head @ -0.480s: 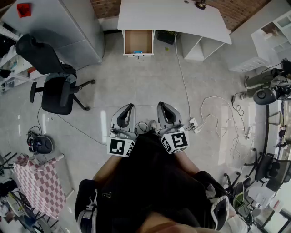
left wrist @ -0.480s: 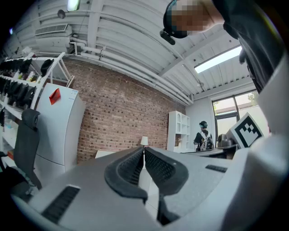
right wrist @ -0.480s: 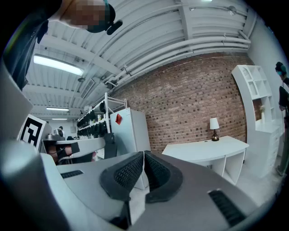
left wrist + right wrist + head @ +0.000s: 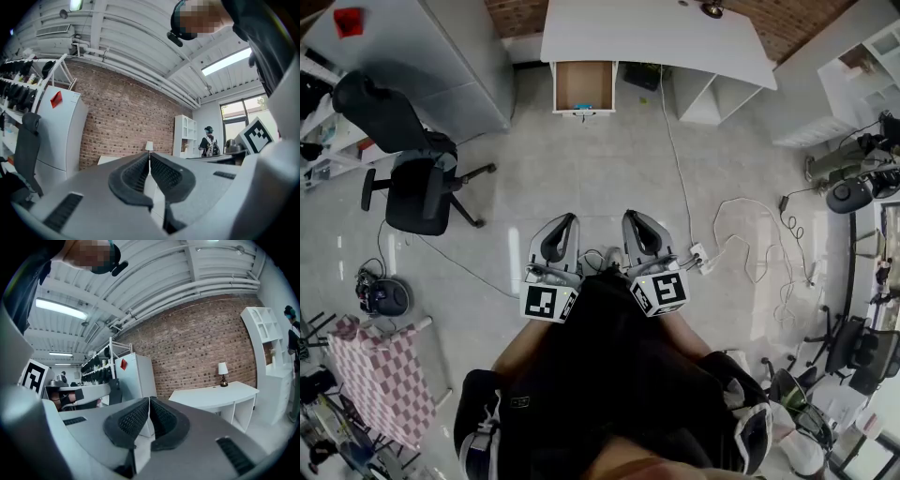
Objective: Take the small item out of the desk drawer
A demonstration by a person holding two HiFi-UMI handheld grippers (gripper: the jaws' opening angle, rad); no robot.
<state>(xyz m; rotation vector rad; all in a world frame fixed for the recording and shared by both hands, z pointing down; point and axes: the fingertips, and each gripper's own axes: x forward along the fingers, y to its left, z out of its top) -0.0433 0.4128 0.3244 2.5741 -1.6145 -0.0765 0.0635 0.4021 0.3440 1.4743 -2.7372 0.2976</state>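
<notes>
The white desk (image 4: pixel 675 37) stands across the room at the top of the head view. Its drawer (image 4: pixel 584 86) is pulled open, and a small blue item (image 4: pixel 584 107) lies at the drawer's front edge. I hold both grippers close to my body, far from the desk, pointing toward it. My left gripper (image 4: pixel 571 219) is shut with nothing in it, its pads (image 4: pixel 140 171) meeting. My right gripper (image 4: pixel 629 217) is likewise shut and empty, pads (image 4: pixel 161 416) together. The right gripper view shows the desk (image 4: pixel 220 394) with a lamp (image 4: pixel 223 368) on it.
A black office chair (image 4: pixel 417 187) stands left of my path, beside a tall white cabinet (image 4: pixel 422 56). Cables (image 4: pixel 741 234) and a power strip (image 4: pixel 698 255) lie on the floor to the right. White shelving (image 4: pixel 834 84) is at the far right. A person (image 4: pixel 208 143) stands in the distance.
</notes>
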